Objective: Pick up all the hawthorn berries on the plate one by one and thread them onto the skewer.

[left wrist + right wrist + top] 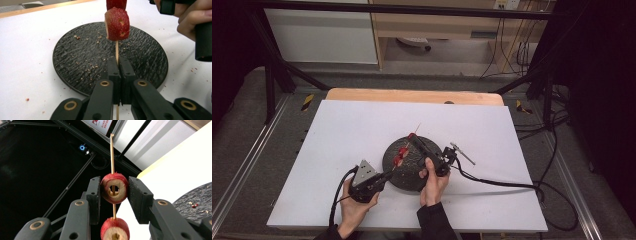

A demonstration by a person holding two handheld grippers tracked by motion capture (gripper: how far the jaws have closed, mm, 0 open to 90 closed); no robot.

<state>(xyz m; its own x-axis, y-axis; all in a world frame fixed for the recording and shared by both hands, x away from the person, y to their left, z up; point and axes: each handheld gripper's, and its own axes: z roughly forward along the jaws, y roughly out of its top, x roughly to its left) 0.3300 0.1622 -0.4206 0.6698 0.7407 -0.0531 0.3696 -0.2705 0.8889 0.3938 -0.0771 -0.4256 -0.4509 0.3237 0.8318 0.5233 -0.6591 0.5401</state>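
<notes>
Threading fruit onto a skewer [116, 51] is the work in hand, over the black plate [394, 172] at the middle of the table [337, 135]. The left gripper [119, 65] has its jaws pressed together on the bare near end of the stick, which rises from them toward the far side. The right gripper [114, 188] has its jaws clamped on the sides of a cored red fruit slice [114, 188] with the stick passing through its hole; a second slice [115, 230] sits lower on the stick, nearer the left gripper.

To do this step well, the left grip should probably stay firm and steady so the thin stick does not swing or bend. The right gripper would best slide its slice straight along the stick's line, toward the lower slice, without twisting, since a sideways pull could snap the stick or tear the soft ring. Squeezing harder looks unwise: the fruit is soft. Keeping everything above the plate lets crumbs [88, 68] and any dropped piece land there.
</notes>
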